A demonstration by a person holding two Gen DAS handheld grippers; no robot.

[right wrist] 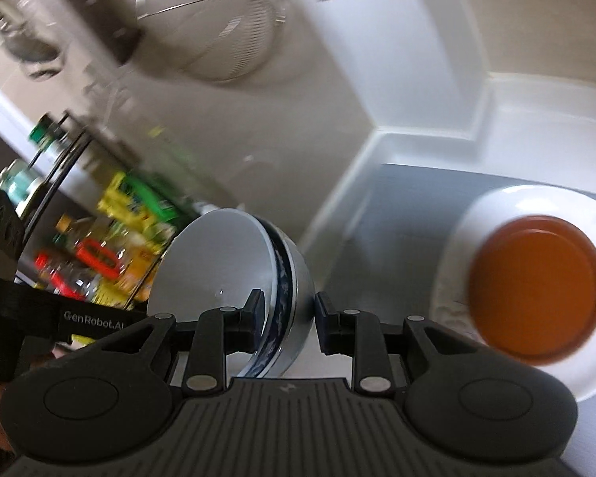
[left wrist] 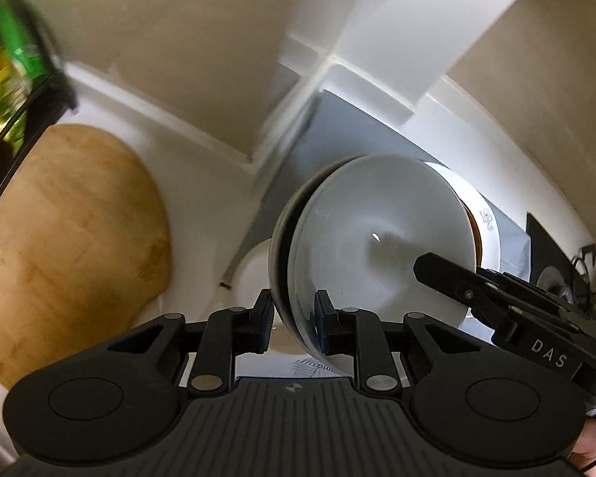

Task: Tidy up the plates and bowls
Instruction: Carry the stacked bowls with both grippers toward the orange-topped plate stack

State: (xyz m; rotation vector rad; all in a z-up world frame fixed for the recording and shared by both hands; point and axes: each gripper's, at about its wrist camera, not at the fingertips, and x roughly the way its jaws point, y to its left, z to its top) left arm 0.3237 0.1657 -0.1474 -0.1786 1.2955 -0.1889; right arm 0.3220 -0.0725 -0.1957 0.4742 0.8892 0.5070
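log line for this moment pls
left gripper: shut on bowl rim | right gripper: straddles same rim, contact unclear | white plate with brown dish on grey mat

Soft, even daylight fills both views, with a small specular glint inside the glossy pale-grey ceramic bowl [left wrist: 373, 238] and a dark shadow of a gripper finger falling across its inner wall. Motion blur smears the green and yellow packets on the black wire rack [right wrist: 131, 214], the round steel mesh strainer [right wrist: 214, 20] and the orange-brown round dish [right wrist: 536, 286]. Fisheye distortion bends the white counter edges, and dark vignetting cuts the frame corners.
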